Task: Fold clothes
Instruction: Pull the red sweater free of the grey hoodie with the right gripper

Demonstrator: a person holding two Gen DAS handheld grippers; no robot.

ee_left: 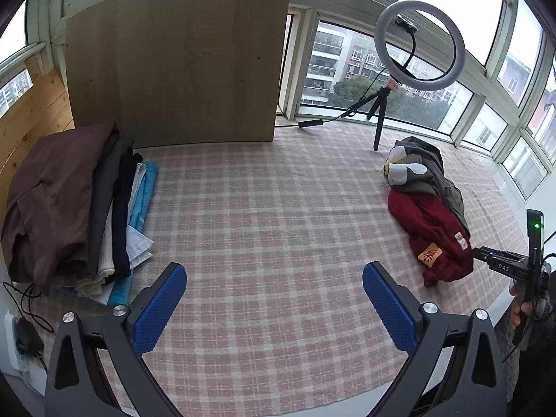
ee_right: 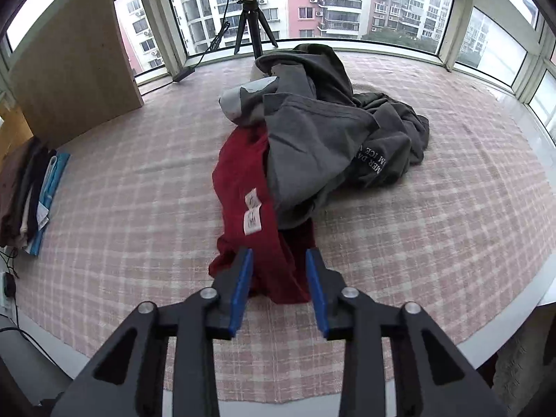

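Ring light (ee_left: 419,44) on tripod (ee_left: 379,118), upright wooden board (ee_left: 177,62); pink checked cloth (ee_left: 271,208), power strip (ee_left: 14,344)

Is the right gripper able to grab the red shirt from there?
Probably yes. The right gripper is open with the red shirt's near end already between its fingers, nothing blocking.

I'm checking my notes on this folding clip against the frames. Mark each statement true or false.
1. The left gripper is wide open over bare checked cloth. True.
2. The right gripper is shut on the grey garment. False: its fingers are apart, either side of the red garment edge.
3. The grey garment lies partly over the red one. True.
4. The folded stack sits beside the ring light. False: it lies by the wooden board.
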